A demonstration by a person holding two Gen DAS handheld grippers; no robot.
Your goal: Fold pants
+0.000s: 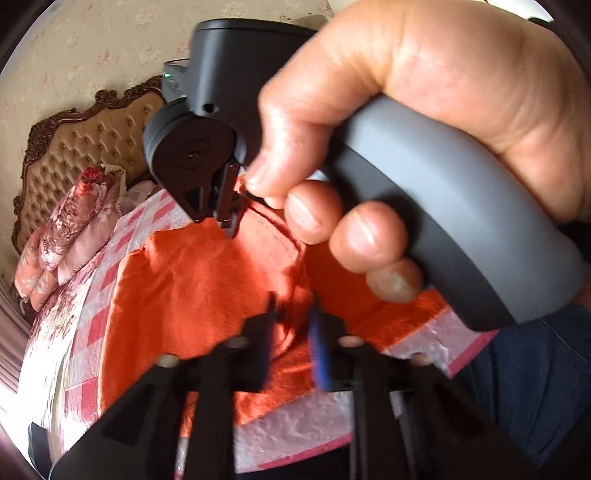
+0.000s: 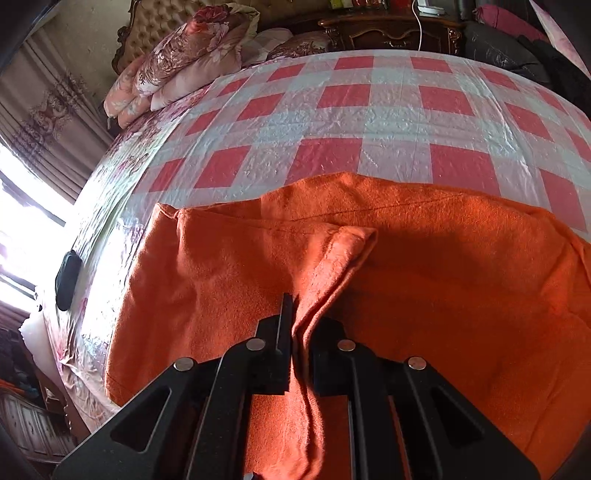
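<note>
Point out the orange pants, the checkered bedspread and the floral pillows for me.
orange pants [image 2: 461,280]: right wrist view, on the flat fabric right of the pinched fold.
checkered bedspread [image 2: 369,122]: right wrist view, on a pale band between red squares.
floral pillows [image 2: 192,55]: right wrist view, on the top pillow's face.

Bedroom w/ pale floral wallpaper [image 1: 92,44]. Bed [image 2: 369,122] under a red-and-white check cover, tufted headboard [image 1: 85,147] w/ carved dark frame. Folded floral quilts [image 2: 192,48] piled at the head. Dark carved wood cabinet [image 2: 391,31] behind the bed. Window [image 2: 22,229] at left — blown-out bright, patterned curtains [image 2: 51,110] beside it.
</note>
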